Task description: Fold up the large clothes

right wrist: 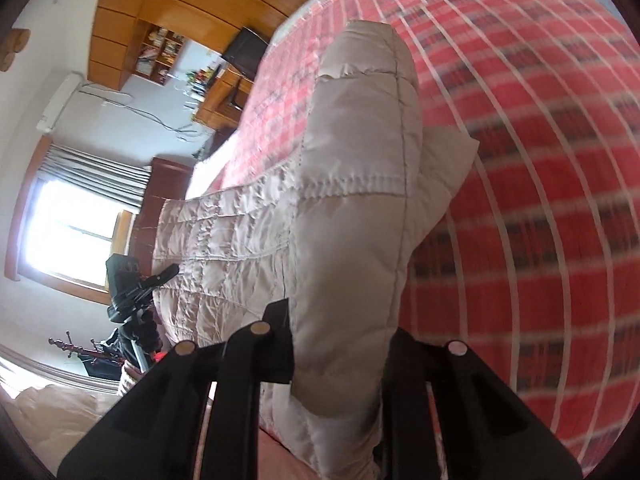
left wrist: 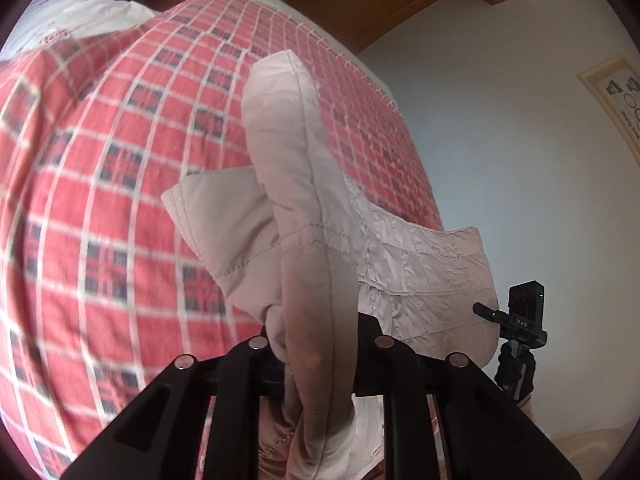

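From my left wrist, my left claw [left wrist: 320, 364] is clamped on a puffy fold of the pale quilted jacket [left wrist: 304, 216], which rises toward 12 o'clock above the red checked bedspread [left wrist: 100, 200]. From my right wrist, my right claw [right wrist: 340, 360] pinches another padded edge, the stitched body trailing to 9 o'clock. I judge the fold is mid-lift; next, both claws should carry the edges across together.

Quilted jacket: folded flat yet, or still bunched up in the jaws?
Still bunched. The quilted jacket rises in a thick ridge from the left gripper and the right gripper, above the plaid bedspread; no flat fold shows.
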`<state>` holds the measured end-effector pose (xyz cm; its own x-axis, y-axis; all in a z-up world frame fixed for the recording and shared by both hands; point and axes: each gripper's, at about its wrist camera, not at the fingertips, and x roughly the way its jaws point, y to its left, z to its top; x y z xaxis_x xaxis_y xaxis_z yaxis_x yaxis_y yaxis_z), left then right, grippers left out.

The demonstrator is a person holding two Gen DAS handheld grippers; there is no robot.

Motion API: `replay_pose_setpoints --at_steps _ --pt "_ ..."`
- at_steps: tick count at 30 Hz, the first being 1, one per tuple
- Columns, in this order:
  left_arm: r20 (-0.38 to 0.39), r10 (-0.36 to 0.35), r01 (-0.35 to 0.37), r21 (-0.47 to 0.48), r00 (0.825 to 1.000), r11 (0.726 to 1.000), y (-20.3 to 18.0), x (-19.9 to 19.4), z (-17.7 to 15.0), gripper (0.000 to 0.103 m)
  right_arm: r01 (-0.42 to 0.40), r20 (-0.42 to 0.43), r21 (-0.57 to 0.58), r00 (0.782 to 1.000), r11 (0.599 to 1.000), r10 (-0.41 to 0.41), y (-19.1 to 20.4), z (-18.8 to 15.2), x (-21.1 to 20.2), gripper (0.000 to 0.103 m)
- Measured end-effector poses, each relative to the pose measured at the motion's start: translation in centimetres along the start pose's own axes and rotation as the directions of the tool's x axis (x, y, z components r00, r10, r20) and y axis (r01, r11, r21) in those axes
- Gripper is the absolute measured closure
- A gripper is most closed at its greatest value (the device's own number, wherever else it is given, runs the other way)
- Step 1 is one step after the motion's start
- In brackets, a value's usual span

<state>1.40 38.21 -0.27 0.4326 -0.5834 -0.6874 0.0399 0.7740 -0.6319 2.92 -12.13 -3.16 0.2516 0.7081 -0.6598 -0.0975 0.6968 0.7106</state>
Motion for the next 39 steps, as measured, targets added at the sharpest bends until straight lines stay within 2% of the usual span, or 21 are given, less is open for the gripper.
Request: replay_pose_setpoints --at_steps 5,8,12,16,18,20,25,29,31,32,33,36,39 --pt "-0.033 0.067 -0.068 -0.043 0.997 0.997 3.7 2.7 -1.9 0.083 0.063 -0.031 0.062 0.998 0.996 -0.061 -2.5 -1.3 2.7 0.085" --pt "-0.036 0.070 -0.072 -0.053 0.997 0.996 5.3 3.7 -2.6 0.078 0.070 -0.037 0.090 0.997 0.993 -0.067 -4.1 -1.5 4.0 0.083" --pt "-0.035 0.098 -0.098 -0.018 0.995 0.995 6.0 4.8 -3.1 0.067 0.081 -0.039 0.116 0.996 0.990 -0.077 -5.8 -2.1 5.4 0.078" --pt "-0.036 0.091 -0.093 -0.051 0.995 0.994 6.4 4.8 -3.5 0.060 0.085 -0.044 0.144 0.996 0.986 -0.080 -7.0 -2.5 5.9 0.068" --pt "-0.043 0.106 -0.109 -0.065 0.993 0.992 6.5 4.2 -3.7 0.056 0.091 -0.043 0.154 0.995 0.984 -0.085 -6.9 -2.3 5.6 0.061" --pt "-0.043 0.136 -0.139 -0.062 0.990 0.988 6.3 3.3 -3.1 0.056 0.126 -0.032 0.147 0.992 0.981 -0.123 -7.1 -2.3 4.7 0.051" --pt "-0.010 0.209 -0.209 -0.016 0.978 0.978 5.4 -0.7 -2.9 0.056 0.236 0.033 0.075 0.970 0.969 -0.239 -5.0 -2.1 1.5 0.050" --pt "0.104 0.266 -0.265 -0.019 0.958 0.964 4.3 -4.9 -2.0 0.059 0.290 0.110 -0.014 0.952 0.957 -0.287 -1.8 -2.0 -1.0 0.050" --pt "0.160 0.256 -0.260 0.004 0.953 0.966 2.7 -6.5 -1.4 0.059 0.286 0.140 -0.085 0.952 0.954 -0.273 0.4 -1.9 -1.6 0.042" --pt "0.171 0.240 -0.246 0.018 0.956 0.969 1.5 -6.6 -1.1 0.059 0.276 0.152 -0.129 0.955 0.953 -0.256 1.7 -1.7 -1.7 0.036" --pt "0.173 0.218 -0.228 0.039 0.960 0.973 0.3 -6.4 -0.8 0.059 0.270 0.155 -0.156 0.957 0.950 -0.246 2.9 -1.5 -1.3 0.036" --pt "0.141 0.173 -0.187 0.097 0.975 0.977 -3.0 -3.7 0.0 0.058 0.262 0.146 -0.228 0.961 0.938 -0.233 4.7 -0.7 -0.1 0.037" --pt "0.089 0.194 -0.205 0.138 0.977 0.969 -5.5 0.2 -0.1 0.057 0.277 0.130 -0.257 0.959 0.926 -0.250 5.4 0.7 1.6 0.041"
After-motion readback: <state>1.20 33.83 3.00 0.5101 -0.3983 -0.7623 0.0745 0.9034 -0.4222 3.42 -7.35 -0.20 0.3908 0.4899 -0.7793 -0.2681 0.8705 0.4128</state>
